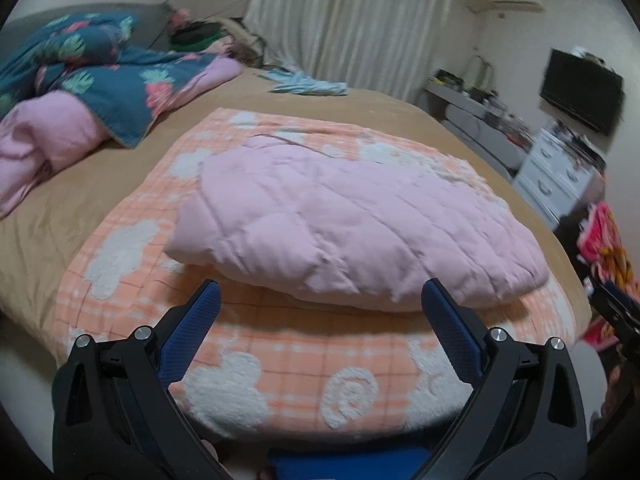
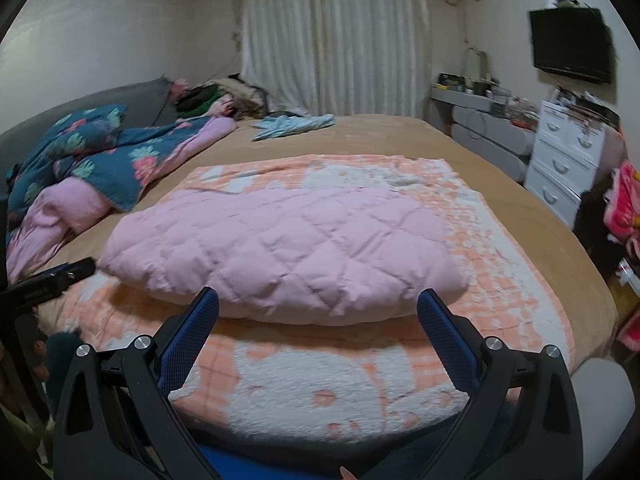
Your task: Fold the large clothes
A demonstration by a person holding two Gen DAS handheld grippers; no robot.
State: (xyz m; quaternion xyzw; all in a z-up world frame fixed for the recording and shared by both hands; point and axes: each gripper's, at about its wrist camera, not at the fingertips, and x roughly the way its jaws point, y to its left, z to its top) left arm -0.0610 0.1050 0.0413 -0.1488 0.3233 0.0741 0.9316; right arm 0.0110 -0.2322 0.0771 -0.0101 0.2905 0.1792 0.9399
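Observation:
A pink quilted garment (image 1: 352, 224) (image 2: 280, 252) lies folded into a puffy bundle on an orange-and-white checked blanket (image 1: 280, 364) (image 2: 304, 384) spread over the tan bed. My left gripper (image 1: 322, 300) hovers open just short of the bundle's near edge, nothing between its blue pads. My right gripper (image 2: 318, 306) is likewise open in front of the bundle's near edge, empty. The left gripper's black tip (image 2: 60, 276) shows at the left edge of the right wrist view, beside the bundle's left end.
A floral blue and pink comforter (image 2: 100, 164) is heaped at the left of the bed (image 2: 400, 136). A light blue garment (image 2: 294, 125) lies at the far side. White drawers (image 2: 564, 164), a wall TV (image 2: 570, 42) and colourful bags (image 2: 624, 208) stand at the right.

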